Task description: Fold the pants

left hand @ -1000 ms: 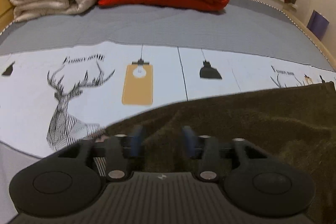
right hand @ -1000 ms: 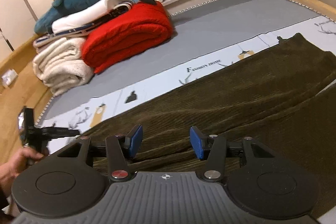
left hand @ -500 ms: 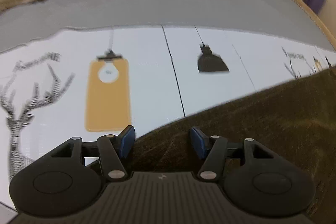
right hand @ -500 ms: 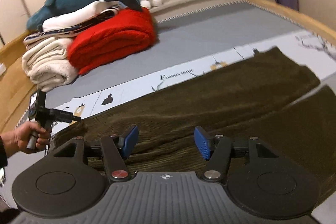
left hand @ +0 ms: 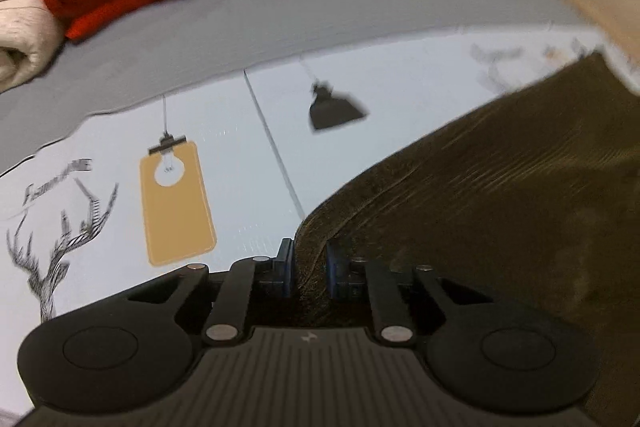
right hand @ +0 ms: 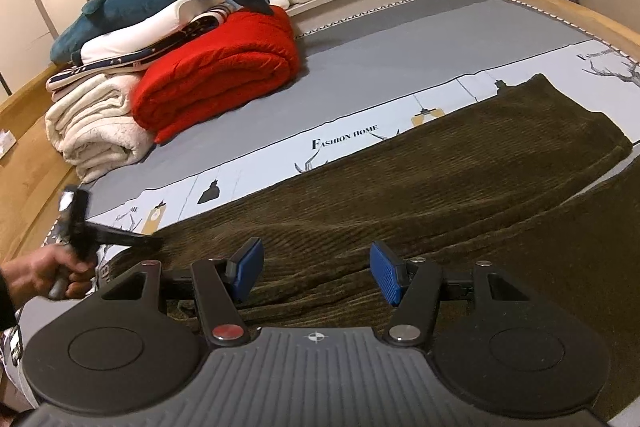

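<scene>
Left gripper [left hand: 309,269] clamps the pants [left hand: 500,211] edge; their length runs toward upper right. Right gripper [right hand: 316,273] hovers wide above.

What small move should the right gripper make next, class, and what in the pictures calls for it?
Probably lower the right gripper and close it on the pants beneath it. Its pads stand wide apart above the corduroy, holding nothing, while the left gripper is already shut on the pants' edge; lifting for a fold likely needs both.
</scene>
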